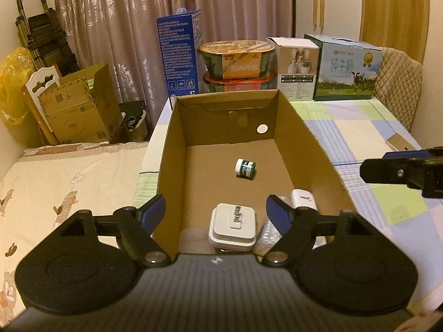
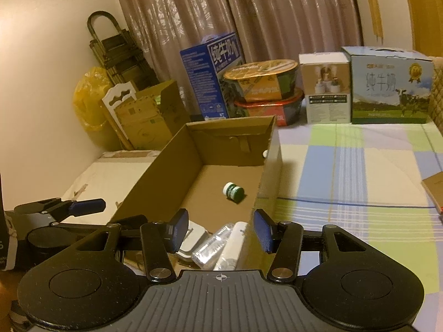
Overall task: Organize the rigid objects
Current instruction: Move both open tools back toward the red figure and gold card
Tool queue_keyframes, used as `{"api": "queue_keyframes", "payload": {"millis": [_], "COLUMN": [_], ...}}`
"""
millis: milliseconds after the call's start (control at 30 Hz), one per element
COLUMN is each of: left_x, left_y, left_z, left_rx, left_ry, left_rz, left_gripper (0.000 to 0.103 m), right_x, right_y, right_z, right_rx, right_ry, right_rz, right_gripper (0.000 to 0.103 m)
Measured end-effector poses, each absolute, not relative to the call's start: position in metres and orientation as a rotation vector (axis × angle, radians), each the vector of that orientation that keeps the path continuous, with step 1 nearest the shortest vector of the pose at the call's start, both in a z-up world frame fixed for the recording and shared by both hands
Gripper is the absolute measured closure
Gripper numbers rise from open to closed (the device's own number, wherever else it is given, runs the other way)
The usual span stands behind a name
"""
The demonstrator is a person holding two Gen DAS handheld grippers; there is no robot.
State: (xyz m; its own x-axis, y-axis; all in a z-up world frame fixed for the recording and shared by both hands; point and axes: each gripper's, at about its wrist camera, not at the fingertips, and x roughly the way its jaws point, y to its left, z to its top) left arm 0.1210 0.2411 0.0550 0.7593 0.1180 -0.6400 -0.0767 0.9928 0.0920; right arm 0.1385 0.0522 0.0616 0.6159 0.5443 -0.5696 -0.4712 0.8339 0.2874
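An open cardboard box (image 1: 171, 144) stands on the checked tablecloth. In it a small green-and-white jar (image 1: 245, 168) lies on its side near the middle. A white plug adapter (image 1: 232, 225), a clear plastic packet (image 1: 267, 233) and a white oblong block (image 1: 304, 199) lie at the near end. My left gripper (image 1: 216, 213) hangs open over the adapter, its pads well clear of it. My right gripper (image 2: 221, 231) is open above the packet (image 2: 213, 246) and the white block (image 2: 235, 240), touching neither. The jar (image 2: 233, 190) lies beyond it.
Two milk cartons (image 1: 347, 69), stacked noodle bowls (image 1: 238, 61) and a white product box (image 1: 297, 69) line the table's far edge. A brown card (image 2: 434, 191) lies at the right. A bed with a patterned sheet (image 1: 55, 182) is left of the table.
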Motion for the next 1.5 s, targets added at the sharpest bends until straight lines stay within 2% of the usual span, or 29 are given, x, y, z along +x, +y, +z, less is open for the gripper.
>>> {"api": "queue_keyframes", "payload": {"millis": [267, 433, 467, 667, 900, 1233, 1500], "left_x": [0.104, 0.094, 0.092, 0.087, 0.095, 0.125, 0.175], "left_y": [0.215, 0.197, 0.193, 0.162, 0.111, 0.033, -0.013], "left_z": [0.071, 0.084, 0.087, 0.093, 0.092, 0.072, 0.032], "left_rx": [0.057, 0.038, 0.031, 0.035, 0.053, 0.085, 0.054], "left_ry": [0.683, 0.635, 0.626, 0.599, 0.581, 0.569, 0.611], "left_rz": [0.087, 0.064, 0.058, 0.002, -0.076, -0.203, -0.239], "left_gripper": [0.019, 0.002, 0.002, 0.001, 0.001, 0.001, 0.001], "right_x": [0.116, 0.099, 0.095, 0.072, 0.061, 0.067, 0.103], "right_y": [0.022, -0.002, -0.008, -0.056, -0.117, -0.196, -0.245], "right_z": [0.077, 0.089, 0.091, 0.086, 0.066, 0.045, 0.018], "right_rx": [0.106, 0.09, 0.083, 0.098, 0.123, 0.119, 0.095], "right_ry": [0.665, 0.627, 0.617, 0.599, 0.624, 0.623, 0.648], "right_rz": [0.566, 0.543, 0.535, 0.451, 0.338, 0.184, 0.116], "right_gripper": [0.054, 0.053, 0.053, 0.043, 0.039, 0.037, 0.037]}}
